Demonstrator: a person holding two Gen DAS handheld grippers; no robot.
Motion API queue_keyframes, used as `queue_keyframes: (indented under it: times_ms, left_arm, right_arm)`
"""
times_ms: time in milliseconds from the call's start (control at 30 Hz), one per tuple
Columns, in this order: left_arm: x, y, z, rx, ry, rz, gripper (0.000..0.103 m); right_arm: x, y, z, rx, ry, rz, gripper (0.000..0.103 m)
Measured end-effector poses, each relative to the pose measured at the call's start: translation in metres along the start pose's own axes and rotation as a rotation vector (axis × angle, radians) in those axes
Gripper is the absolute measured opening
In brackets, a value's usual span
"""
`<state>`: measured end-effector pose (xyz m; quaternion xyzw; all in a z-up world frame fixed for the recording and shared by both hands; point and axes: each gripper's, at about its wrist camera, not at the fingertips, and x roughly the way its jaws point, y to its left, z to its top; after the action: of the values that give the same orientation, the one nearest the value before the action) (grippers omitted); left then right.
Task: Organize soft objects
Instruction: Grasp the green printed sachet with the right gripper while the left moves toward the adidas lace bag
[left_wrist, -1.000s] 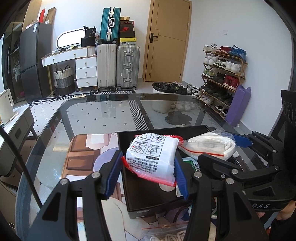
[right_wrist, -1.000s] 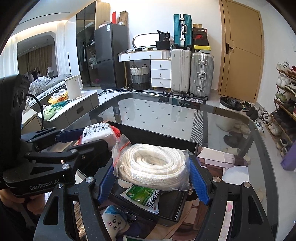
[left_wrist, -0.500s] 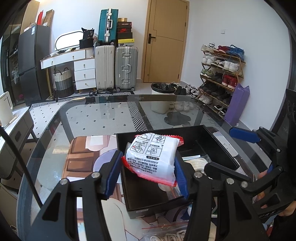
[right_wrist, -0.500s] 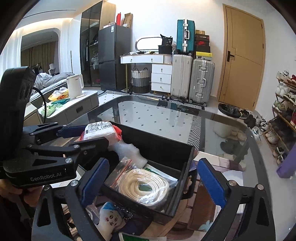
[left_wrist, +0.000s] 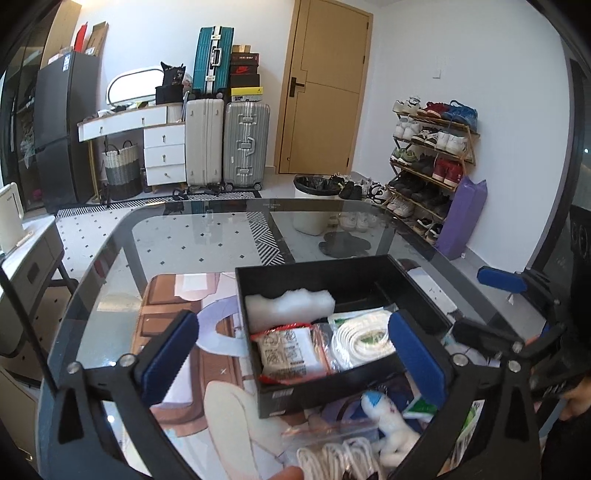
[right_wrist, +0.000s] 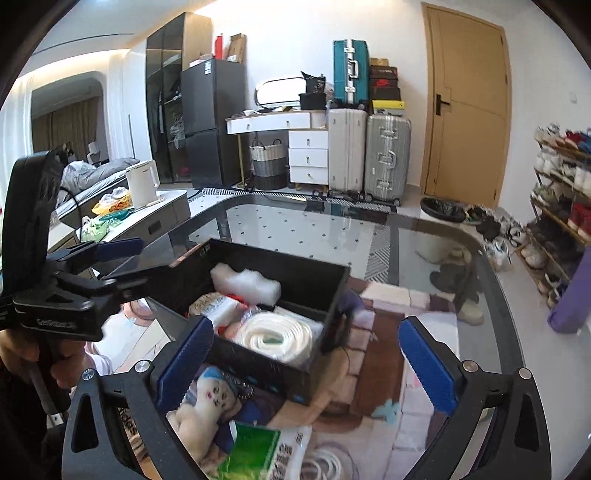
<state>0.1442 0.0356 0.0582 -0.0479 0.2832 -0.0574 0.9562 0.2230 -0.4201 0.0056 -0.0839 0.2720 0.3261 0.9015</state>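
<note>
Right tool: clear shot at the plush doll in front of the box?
Probably yes. The plush doll lies uncovered on the table, outside the black box, just beside the right tool, whose jaws are opening and empty.

A black rectangular box (left_wrist: 325, 384) holds a white coiled rope (left_wrist: 360, 341), a red-edged white packet (left_wrist: 286, 350) and white fluffy wadding (left_wrist: 290, 304).

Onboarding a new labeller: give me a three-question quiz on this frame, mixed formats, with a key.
1. True or false: the bagged coil of white rope lies inside the black rectangular box.
2. Which item lies outside the box? A) the red-edged white packet B) the white fluffy wadding C) the small plush doll with a blue cap
3. Fill in: nothing sits between the left gripper pads, and its jaws are ____.

Key: 1 true; 2 C; 3 opening.
</note>
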Motion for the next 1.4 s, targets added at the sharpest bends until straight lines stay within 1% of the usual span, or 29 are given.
queue_keyframes:
  times_ms: [100, 267, 433, 600, 800, 900, 1000, 1133, 1400]
  left_arm:
    - [-0.006, -0.001, -0.006, 0.015, 0.008, 0.004, 0.103]
    - [-0.014, -0.003, -0.017, 0.039, 0.027, 0.019, 0.103]
    - [-0.022, -0.003, -0.024, 0.050, 0.035, 0.030, 0.103]
    - [-0.025, -0.003, -0.031, 0.043, 0.046, 0.038, 0.103]
    - [-0.024, -0.005, -0.040, 0.051, 0.065, 0.049, 0.103]
    - [-0.024, -0.008, -0.044, 0.055, 0.079, 0.040, 0.103]
    - [-0.024, -0.013, -0.048, 0.070, 0.089, 0.046, 0.103]
    - [-0.023, -0.018, -0.052, 0.068, 0.105, 0.022, 0.103]
    - [-0.021, -0.025, -0.067, 0.123, 0.159, 0.008, 0.103]
  right_arm:
    - [-0.010, -0.009, -0.006, 0.027, 0.008, 0.000, 0.102]
    - [-0.020, -0.016, -0.016, 0.053, 0.047, 0.018, 0.102]
    - [-0.023, -0.009, -0.030, 0.018, 0.085, 0.031, 0.102]
    - [-0.022, -0.001, -0.035, -0.013, 0.111, 0.045, 0.102]
    - [-0.026, 0.002, -0.038, -0.020, 0.131, 0.056, 0.102]
    - [-0.025, 0.004, -0.040, -0.029, 0.151, 0.063, 0.102]
    - [-0.021, 0.007, -0.041, -0.033, 0.168, 0.066, 0.102]
    - [-0.015, 0.012, -0.044, -0.049, 0.199, 0.081, 0.102]
    - [-0.002, 0.022, -0.051, -0.057, 0.258, 0.103, 0.102]
